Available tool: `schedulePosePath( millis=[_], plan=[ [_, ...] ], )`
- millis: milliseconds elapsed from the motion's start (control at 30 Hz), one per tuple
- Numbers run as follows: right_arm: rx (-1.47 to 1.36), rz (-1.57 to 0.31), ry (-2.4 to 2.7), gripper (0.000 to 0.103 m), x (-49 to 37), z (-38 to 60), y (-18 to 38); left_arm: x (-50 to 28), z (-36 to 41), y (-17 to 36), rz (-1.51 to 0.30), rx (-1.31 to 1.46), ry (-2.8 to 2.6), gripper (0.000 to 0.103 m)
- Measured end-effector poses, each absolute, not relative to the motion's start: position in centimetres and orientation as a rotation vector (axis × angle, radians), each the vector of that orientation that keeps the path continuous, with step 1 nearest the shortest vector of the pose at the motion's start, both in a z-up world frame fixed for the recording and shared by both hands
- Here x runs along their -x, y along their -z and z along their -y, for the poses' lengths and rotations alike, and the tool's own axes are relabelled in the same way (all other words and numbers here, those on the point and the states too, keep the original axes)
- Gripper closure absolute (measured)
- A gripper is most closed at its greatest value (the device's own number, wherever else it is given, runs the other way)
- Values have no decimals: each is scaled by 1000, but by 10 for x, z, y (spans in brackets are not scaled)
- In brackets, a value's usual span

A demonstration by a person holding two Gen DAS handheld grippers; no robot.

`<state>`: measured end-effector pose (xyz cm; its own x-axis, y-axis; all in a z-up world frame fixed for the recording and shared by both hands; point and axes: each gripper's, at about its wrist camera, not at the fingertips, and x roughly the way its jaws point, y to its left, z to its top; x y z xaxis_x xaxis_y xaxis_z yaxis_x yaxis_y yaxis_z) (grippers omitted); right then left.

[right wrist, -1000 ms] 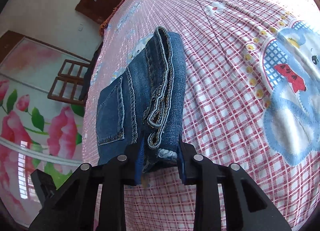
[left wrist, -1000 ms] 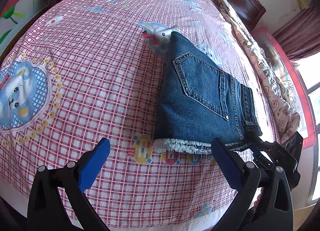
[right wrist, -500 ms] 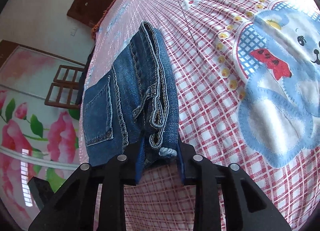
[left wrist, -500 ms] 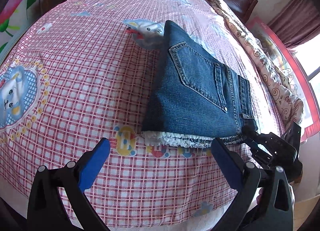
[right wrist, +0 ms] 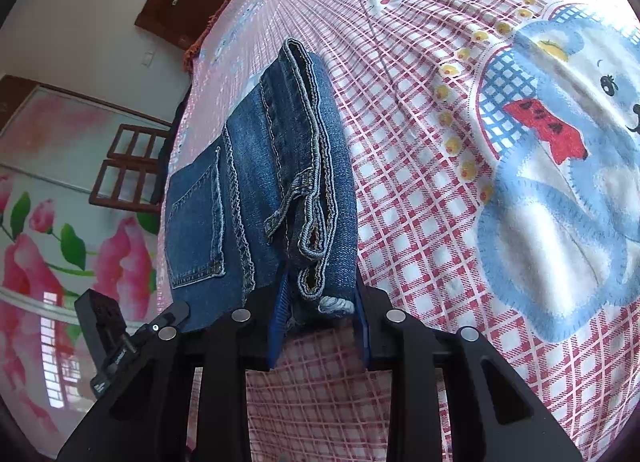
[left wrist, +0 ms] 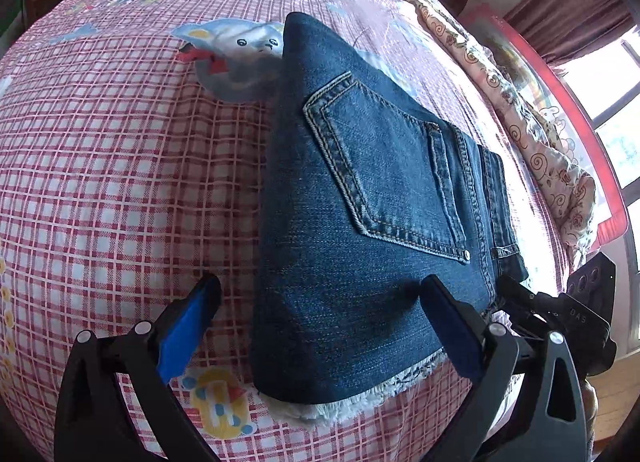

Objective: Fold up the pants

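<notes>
The left gripper (left wrist: 316,326) is spread wide across the frayed end of the folded jeans (left wrist: 372,213). The right gripper (right wrist: 322,326) is clamped on the jeans' waistband corner. The jeans lie on a pink checked bedsheet (left wrist: 120,165); a flowered wall (right wrist: 48,229) stands beyond the bed.

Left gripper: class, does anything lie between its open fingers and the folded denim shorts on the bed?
Nothing visible does. The left gripper is open right at the frayed hem of the denim shorts, with only the checked bedsheet beneath. The right gripper already clamps their waistband end.
</notes>
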<state>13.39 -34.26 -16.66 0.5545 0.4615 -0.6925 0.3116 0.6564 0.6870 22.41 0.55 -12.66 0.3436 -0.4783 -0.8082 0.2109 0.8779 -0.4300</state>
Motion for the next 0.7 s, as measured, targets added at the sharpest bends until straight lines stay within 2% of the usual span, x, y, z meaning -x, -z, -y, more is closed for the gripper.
schedulePosePath(
  millis=[67, 100, 133, 233, 333, 433, 500, 567, 600, 633, 667, 700],
  plan=[
    [-888, -1018, -106, 74, -135, 343, 167, -221, -6, 129, -1159, 294, 481, 42],
    [-884, -1019, -106, 74, -135, 343, 167, -220, -6, 129, -1158, 297, 467, 45],
    [-886, -1019, -105, 74, -136, 343, 167, -220, -4, 128, -1157, 306, 483, 55],
    [-882, -1020, -108, 73, -136, 341, 165, -220, -10, 123, -1170, 339, 451, 72],
    [-872, -1025, -112, 71, -138, 337, 163, -216, -14, 110, -1149, 351, 418, 80],
    [-846, -1035, -120, 69, -141, 330, 160, -210, -13, 106, -1143, 350, 348, 81],
    [-833, -1042, -123, 67, -143, 325, 159, -210, -26, 125, -1183, 418, 304, 79],
    [-822, -1046, -132, 67, -145, 323, 158, -210, -43, 142, -1193, 522, 302, 59],
    [-825, -1047, -137, 67, -146, 322, 158, -208, -48, 142, -1180, 540, 327, 59],
    [-826, -1045, -144, 67, -146, 322, 159, -204, -49, 138, -1167, 492, 314, 51],
    [-827, -1043, -150, 67, -147, 322, 160, -199, -48, 129, -1145, 406, 266, 37],
    [-829, -1041, -154, 67, -147, 323, 161, -195, -46, 117, -1116, 296, 185, 29]
  ],
)
